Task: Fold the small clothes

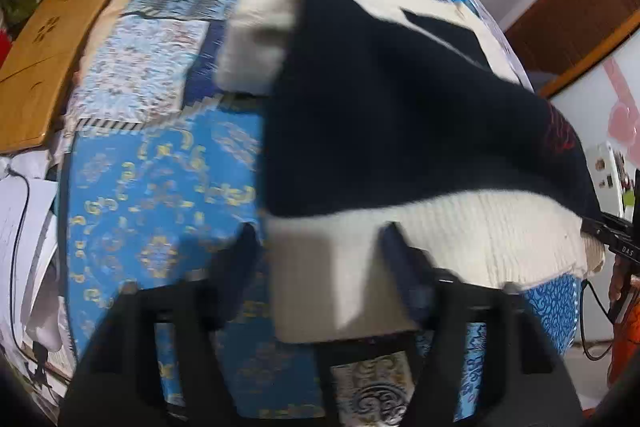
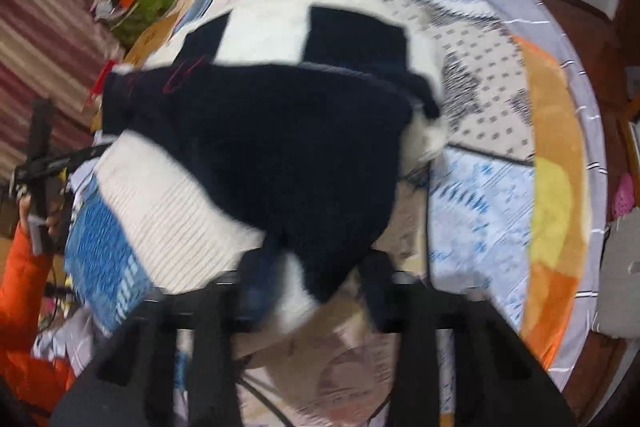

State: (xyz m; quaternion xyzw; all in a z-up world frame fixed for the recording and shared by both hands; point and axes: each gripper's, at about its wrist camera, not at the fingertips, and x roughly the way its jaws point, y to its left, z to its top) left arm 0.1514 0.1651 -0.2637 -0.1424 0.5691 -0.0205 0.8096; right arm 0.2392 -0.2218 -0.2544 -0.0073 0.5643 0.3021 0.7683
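Left wrist view
Sweater (image 1: 400, 115): black and cream knit, in the centre and right of the frame, lying on the patchwork bedcover (image 1: 160, 187).
Cream hem: it reaches down to the lower centre, between the two fingers.
Left gripper (image 1: 320, 239): fingers spread wide, one on each side of the cream edge; blur hides whether they touch it.
Cardboard box (image 1: 52, 39): upper left of the frame, beside the bedcover.
Papers (image 1: 28, 227): left edge, below the box.

Right wrist view
Sweater (image 2: 272, 147): fills the centre of the frame; black part in the middle, ribbed cream band at the lower left, cream and black blocks at the top.
Right gripper (image 2: 316, 267): fingers apart at the lower centre, a black and cream corner of the sweater between them; I cannot tell if they pinch it.
Orange sleeve (image 2: 24, 287): lower left edge.
Bedcover (image 2: 500, 187): right side, with an orange and yellow patch.
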